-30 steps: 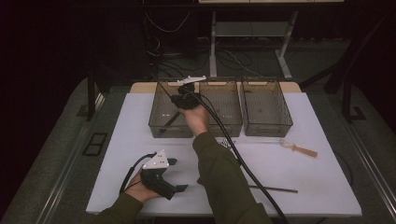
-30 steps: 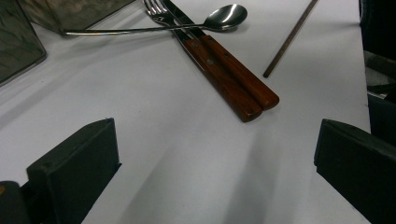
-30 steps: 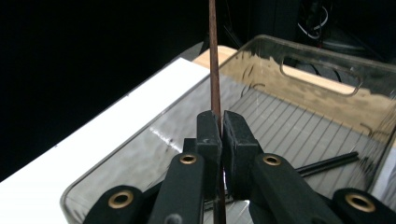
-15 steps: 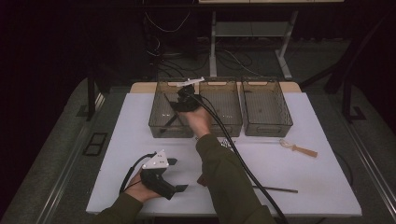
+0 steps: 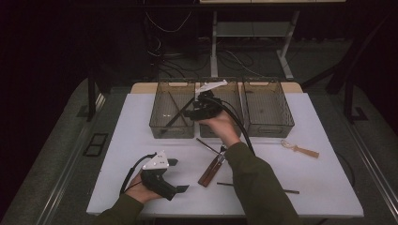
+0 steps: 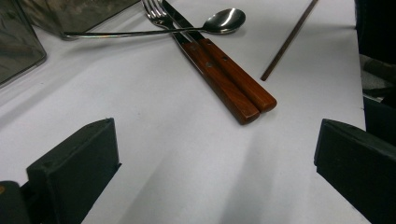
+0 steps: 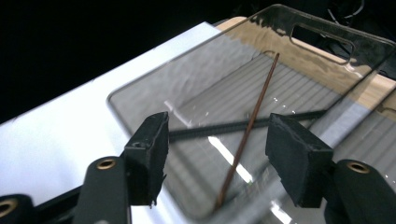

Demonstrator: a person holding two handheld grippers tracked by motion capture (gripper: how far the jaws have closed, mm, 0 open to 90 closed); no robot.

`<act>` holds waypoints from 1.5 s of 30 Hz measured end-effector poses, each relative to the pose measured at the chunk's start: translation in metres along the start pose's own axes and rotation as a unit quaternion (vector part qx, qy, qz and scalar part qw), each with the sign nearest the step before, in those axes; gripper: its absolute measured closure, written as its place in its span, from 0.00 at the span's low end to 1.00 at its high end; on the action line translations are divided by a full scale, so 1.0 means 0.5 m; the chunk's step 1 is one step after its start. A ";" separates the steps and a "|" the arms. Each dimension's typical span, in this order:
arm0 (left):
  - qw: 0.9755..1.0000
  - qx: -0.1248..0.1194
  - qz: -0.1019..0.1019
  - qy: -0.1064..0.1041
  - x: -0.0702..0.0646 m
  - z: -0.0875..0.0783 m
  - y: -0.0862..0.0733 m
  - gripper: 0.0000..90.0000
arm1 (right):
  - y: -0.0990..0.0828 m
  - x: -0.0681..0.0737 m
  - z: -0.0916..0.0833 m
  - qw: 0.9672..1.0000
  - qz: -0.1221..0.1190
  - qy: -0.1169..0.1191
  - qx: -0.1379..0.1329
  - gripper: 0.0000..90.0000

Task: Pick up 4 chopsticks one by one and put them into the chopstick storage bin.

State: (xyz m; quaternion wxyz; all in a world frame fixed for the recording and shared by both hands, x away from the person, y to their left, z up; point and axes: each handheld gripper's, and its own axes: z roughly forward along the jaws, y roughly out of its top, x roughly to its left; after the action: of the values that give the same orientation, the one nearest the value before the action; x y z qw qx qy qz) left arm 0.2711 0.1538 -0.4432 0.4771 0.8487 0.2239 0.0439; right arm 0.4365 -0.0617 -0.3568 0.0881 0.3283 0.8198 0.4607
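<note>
**Chopstick lies in the left bin**

The brown chopstick [image 7: 247, 126] leans inside the left bin [image 5: 172, 131], one end low, the other against its far wall. My right tongs [image 5: 193, 112] hang over that bin; their jaws have just been opening, and nothing presses the stick. My left tongs [image 5: 174, 180] rest near the table's front edge, jaws apart, with the fork [image 6: 205, 65], knife [image 6: 233, 70] and spoon [image 6: 224, 21] between them and the bin.

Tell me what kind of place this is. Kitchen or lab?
Looks like a lab or recording room, not a kitchen: a white table under dark surrounds, loose cables and a desk frame behind it. Cutlery and three clear bins are laid out like a sorting exercise.
</note>
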 end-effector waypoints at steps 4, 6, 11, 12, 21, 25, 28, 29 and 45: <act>1.000 -0.002 -0.009 0.003 0.000 0.001 -0.001 0.00 | -0.030 -0.009 -0.045 1.000 -0.013 0.009 -0.001 0.40; 1.000 0.002 -0.010 0.004 0.001 -0.001 -0.001 0.00 | -0.043 -0.014 -0.067 1.000 -0.019 0.011 -0.001 0.37; 1.000 0.001 -0.013 0.006 0.003 -0.002 -0.002 0.00 | -0.077 -0.025 -0.112 0.999 -0.032 0.036 0.002 0.34; 1.000 0.002 -0.013 0.006 0.003 -0.002 -0.002 0.00 | -0.083 -0.027 -0.120 0.998 -0.035 0.043 0.002 0.33; 1.000 0.005 -0.018 0.009 0.004 -0.001 -0.003 0.00 | -0.153 -0.029 -0.182 0.997 -0.059 0.056 0.009 0.31; 1.000 0.007 -0.017 0.010 0.004 -0.001 -0.003 0.00 | -0.189 -0.031 -0.203 0.996 -0.062 0.058 0.023 0.31; 1.000 0.007 -0.020 0.008 0.004 0.000 -0.003 0.00 | -0.214 -0.031 -0.220 0.996 -0.063 0.057 0.029 0.32; 1.000 0.006 -0.020 0.008 0.004 0.000 -0.003 0.00 | -0.225 -0.032 -0.227 0.996 -0.064 0.056 0.030 0.33; 1.000 0.005 -0.023 0.008 0.004 -0.002 -0.003 0.00 | -0.354 -0.027 -0.344 0.991 -0.075 0.068 0.084 0.68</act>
State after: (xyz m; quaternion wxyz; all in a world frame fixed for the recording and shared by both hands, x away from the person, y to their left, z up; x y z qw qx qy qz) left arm 0.2723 0.1559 -0.4442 0.4722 0.8450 0.2478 0.0387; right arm 0.2890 -0.2541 -0.4066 0.0393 0.2399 0.8820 0.4037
